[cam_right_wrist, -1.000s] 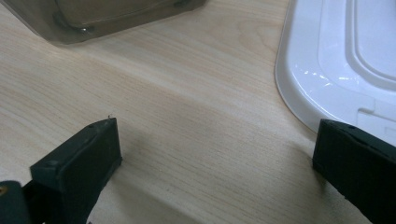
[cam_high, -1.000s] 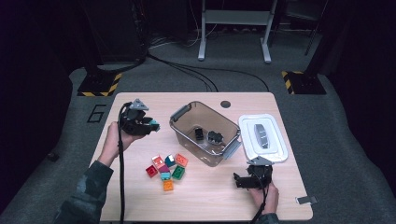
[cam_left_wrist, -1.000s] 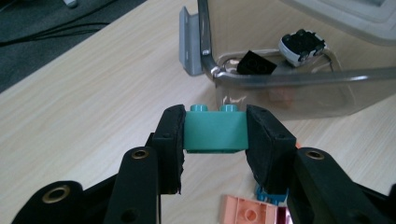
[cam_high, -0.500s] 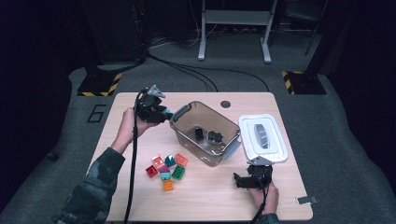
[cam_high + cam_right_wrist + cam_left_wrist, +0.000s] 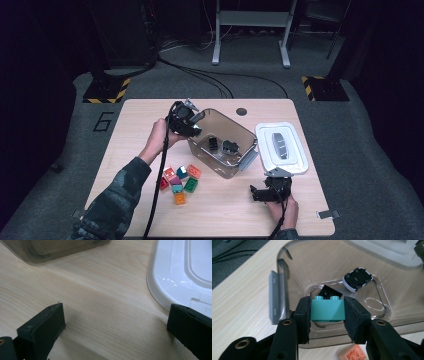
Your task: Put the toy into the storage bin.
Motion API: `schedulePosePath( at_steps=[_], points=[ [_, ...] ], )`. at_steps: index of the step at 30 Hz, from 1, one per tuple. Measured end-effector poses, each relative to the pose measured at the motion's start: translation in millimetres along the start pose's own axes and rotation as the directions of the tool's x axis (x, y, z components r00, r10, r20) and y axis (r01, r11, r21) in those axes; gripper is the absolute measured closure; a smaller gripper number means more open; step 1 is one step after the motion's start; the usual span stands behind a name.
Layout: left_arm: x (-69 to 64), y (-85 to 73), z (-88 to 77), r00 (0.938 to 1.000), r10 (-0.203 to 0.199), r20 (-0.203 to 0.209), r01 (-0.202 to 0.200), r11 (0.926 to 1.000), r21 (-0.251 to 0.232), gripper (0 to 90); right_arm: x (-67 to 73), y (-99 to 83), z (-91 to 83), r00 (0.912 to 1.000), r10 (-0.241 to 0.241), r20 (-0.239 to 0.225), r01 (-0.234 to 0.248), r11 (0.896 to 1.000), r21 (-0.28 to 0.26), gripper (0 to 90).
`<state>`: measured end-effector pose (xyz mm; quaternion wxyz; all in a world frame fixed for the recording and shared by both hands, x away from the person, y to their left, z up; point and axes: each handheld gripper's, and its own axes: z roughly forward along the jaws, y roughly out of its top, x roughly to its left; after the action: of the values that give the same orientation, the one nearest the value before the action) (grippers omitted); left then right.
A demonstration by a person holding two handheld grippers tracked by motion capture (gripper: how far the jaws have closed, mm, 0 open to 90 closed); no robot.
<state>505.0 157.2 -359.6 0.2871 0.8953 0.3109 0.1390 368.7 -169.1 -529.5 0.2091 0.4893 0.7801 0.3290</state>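
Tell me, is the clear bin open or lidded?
Open: the clear bin has no cover, and its white lid lies flat on the table beside it.

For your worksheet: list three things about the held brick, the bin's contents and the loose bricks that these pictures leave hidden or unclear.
- Teal brick: in the left gripper view, the left gripper covers both its ends.
- Black piece in the bin: the brick hides its near part.
- Orange brick: cut off by the bottom edge of that view.
- Loose bricks: too small in the high view to count studs.

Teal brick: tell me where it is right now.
Clamped between the left gripper's pads, the teal brick hangs over the clear bin's near rim, above a black brick.
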Motion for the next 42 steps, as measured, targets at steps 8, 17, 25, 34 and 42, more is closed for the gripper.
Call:
schedulePosePath(
  at_steps=[8,17,25,34,42],
  points=[
    [-3.6,-4.0,7.6,0.9993,-0.025,0.03,0.023,0.9979,0.061,58.8,0.1,0.0,0.0,1.0,0.0,0.001,0.0,1.0,0.0,0.5],
    [-2.9,-7.9,9.5,0.9983,-0.047,0.035,0.044,0.9942,0.098,58.6,0.3,-0.1,0.0,1.0,0.003,0.007,-0.003,1.0,-0.003,0.9],
    [-5.0,-8.2,4.0,0.9981,-0.057,0.02,0.055,0.9935,0.099,48.4,0.5,-0.2,-0.1,1.0,0.006,0.007,-0.006,1.0,-0.002,0.9],
    [-6.0,-17.1,-20.6,0.9984,-0.055,0.005,0.055,0.9978,0.035,27.8,0.3,-0.2,-0.2,1.0,0.006,0.006,-0.006,1.0,-0.002,1.1],
    [-5.3,-44.7,-43.6,0.9982,-0.056,-0.021,0.056,0.9984,-0.01,15.4,0.5,-0.2,-0.4,0.9999,0.011,0.006,-0.011,1.0,-0.001,1.3]
  ],
)
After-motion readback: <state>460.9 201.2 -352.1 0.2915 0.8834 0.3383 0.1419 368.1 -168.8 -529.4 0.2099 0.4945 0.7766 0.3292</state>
